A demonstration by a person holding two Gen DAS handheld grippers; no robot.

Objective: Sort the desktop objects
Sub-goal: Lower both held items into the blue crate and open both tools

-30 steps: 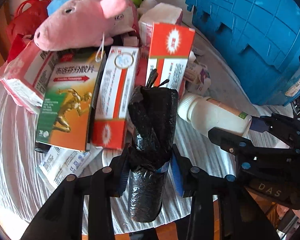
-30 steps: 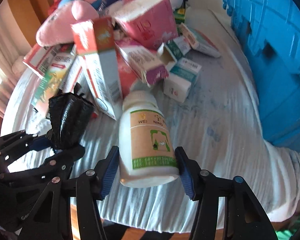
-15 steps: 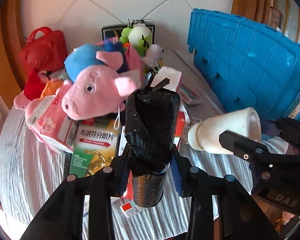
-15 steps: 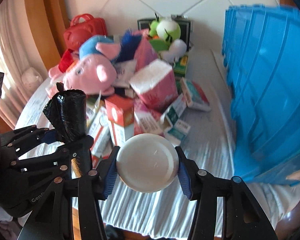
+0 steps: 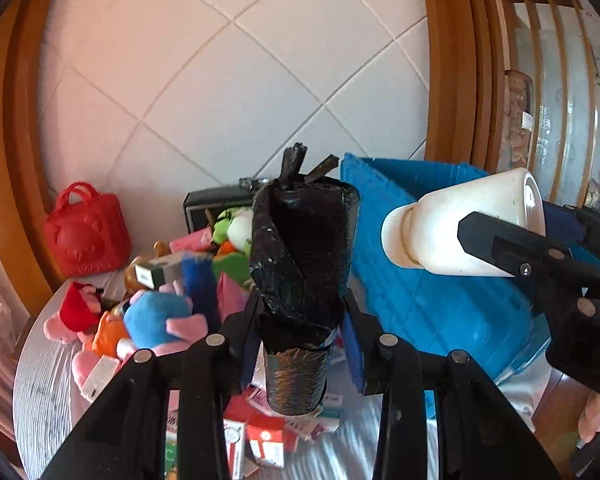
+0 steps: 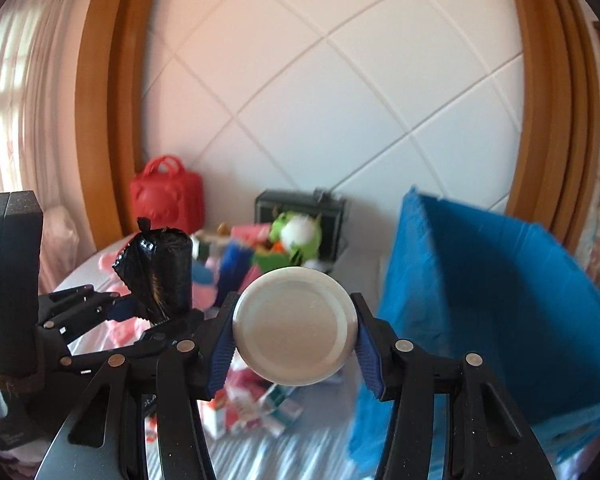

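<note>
My left gripper (image 5: 300, 344) is shut on a black roll of rubbish bags (image 5: 302, 264), held upright high above the table. The same roll (image 6: 160, 276) and the left gripper (image 6: 140, 316) show at the left of the right wrist view. My right gripper (image 6: 296, 348) is shut on a white plastic bottle (image 6: 296, 326), whose round bottom faces the camera. In the left wrist view that bottle (image 5: 460, 224) lies sideways in the air at the right, cap pointing left, with the right gripper (image 5: 532, 240) around it.
A blue plastic crate (image 5: 432, 300) (image 6: 492, 300) stands at the right. On the round striped table (image 5: 40, 392) lie plush toys (image 5: 156, 320), several medicine boxes (image 5: 260, 436), a red bear bag (image 5: 86, 236) and a dark box (image 6: 300, 204) by the tiled wall.
Both grippers have risen well above the table and tilted up, each keeping its object. The view has swung from the cluttered tabletop to the tiled wall and the crate's rim.
</note>
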